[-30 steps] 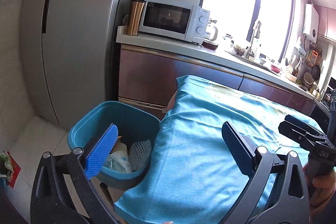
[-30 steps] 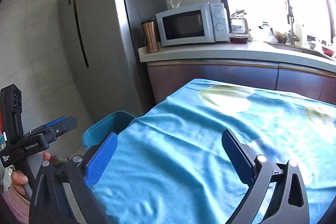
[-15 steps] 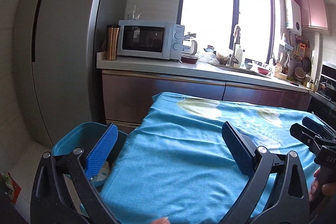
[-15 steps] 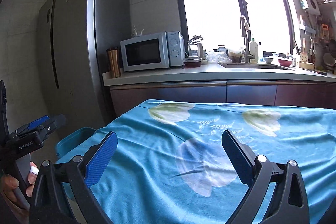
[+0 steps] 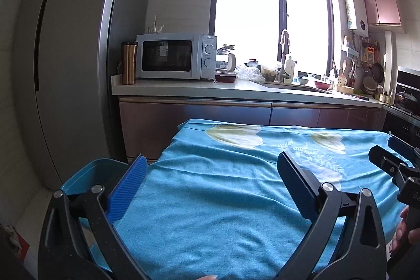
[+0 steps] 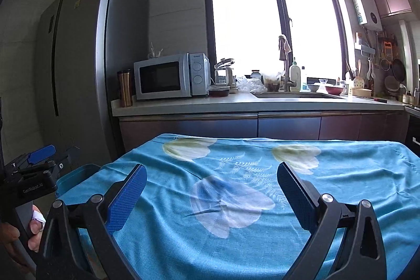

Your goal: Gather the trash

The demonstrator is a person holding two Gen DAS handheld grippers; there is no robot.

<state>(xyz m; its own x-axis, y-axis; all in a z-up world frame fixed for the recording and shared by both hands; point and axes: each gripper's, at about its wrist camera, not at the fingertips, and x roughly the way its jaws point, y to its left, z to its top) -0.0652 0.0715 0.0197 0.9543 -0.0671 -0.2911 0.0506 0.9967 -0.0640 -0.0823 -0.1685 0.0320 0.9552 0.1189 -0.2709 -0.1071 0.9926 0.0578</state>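
Left wrist view: left gripper (image 5: 210,175) fills the bottom of the frame, jaws spread wide, nothing between the blue pads (image 5: 128,184). Under it a blue floral cloth (image 5: 236,190) covers a table across the centre and lower right. Blue trash bin (image 5: 92,172) at lower left, just beside the cloth's left edge, partly hidden behind the left finger; contents cannot be told from here. Right gripper (image 5: 393,162) enters at the right edge over the cloth, held by a hand (image 5: 405,232) in the lower right corner; its jaws look parted. Grey fridge (image 5: 65,70) takes the left side. Counter (image 5: 236,91) runs across mid-frame with a microwave (image 5: 176,55) at centre left, a copper tumbler (image 5: 129,62) just left of it, sink tap (image 5: 284,54) right of centre under the bright window (image 5: 270,15).

Right wrist view: right gripper (image 6: 211,183) at the bottom, jaws wide apart, empty, over the same cloth (image 6: 262,188). Bin rim (image 6: 78,175) shows at lower left, touching the cloth's hanging edge. Left gripper (image 6: 52,156) at the left edge above the bin, hand (image 6: 18,235) gripping its handle in the lower left corner. Fridge (image 6: 86,64) upper left, microwave (image 6: 170,75) and tumbler (image 6: 124,88) on the counter (image 6: 262,100) at mid-frame, tap (image 6: 284,57) right of centre.
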